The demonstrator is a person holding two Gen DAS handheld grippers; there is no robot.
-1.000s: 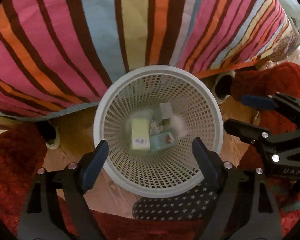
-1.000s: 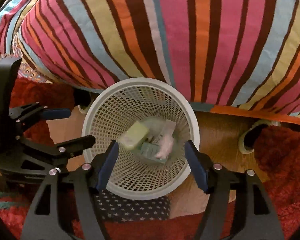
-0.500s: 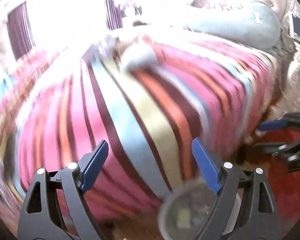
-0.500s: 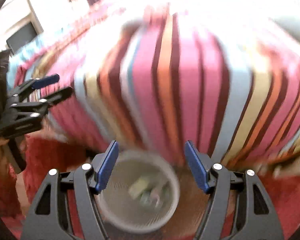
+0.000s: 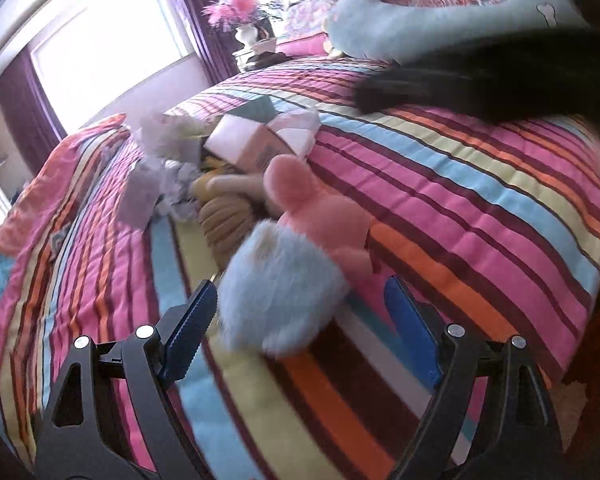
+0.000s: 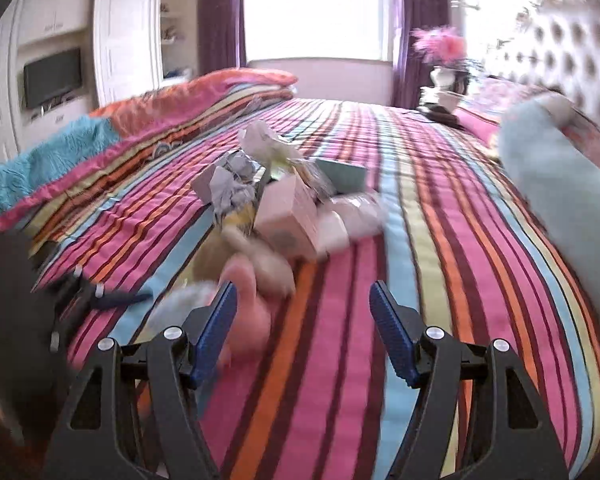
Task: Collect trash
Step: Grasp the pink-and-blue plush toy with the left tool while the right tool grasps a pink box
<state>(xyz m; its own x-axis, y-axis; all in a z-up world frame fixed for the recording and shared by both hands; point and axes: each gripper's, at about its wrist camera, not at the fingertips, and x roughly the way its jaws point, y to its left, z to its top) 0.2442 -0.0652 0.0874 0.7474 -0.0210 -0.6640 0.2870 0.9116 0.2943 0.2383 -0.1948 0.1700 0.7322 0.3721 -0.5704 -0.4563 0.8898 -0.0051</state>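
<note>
Both my left gripper point(image 5: 300, 304) and my right gripper point(image 6: 302, 312) have their jaws spread wide with nothing between them. A second ago they pointed down into the white mesh basket; now they look across the striped pink, orange and blue bedspread point(image 5: 480, 216). Just beyond my left jaws lies a fluffy pale-blue and pink plush toy point(image 5: 288, 280). Past the toy sits the trash: crumpled grey-white paper point(image 6: 232, 184) and a pale pink carton point(image 6: 288, 216). Behind the bed are a bright window point(image 6: 316, 12) and purple curtains point(image 6: 222, 20).
</note>
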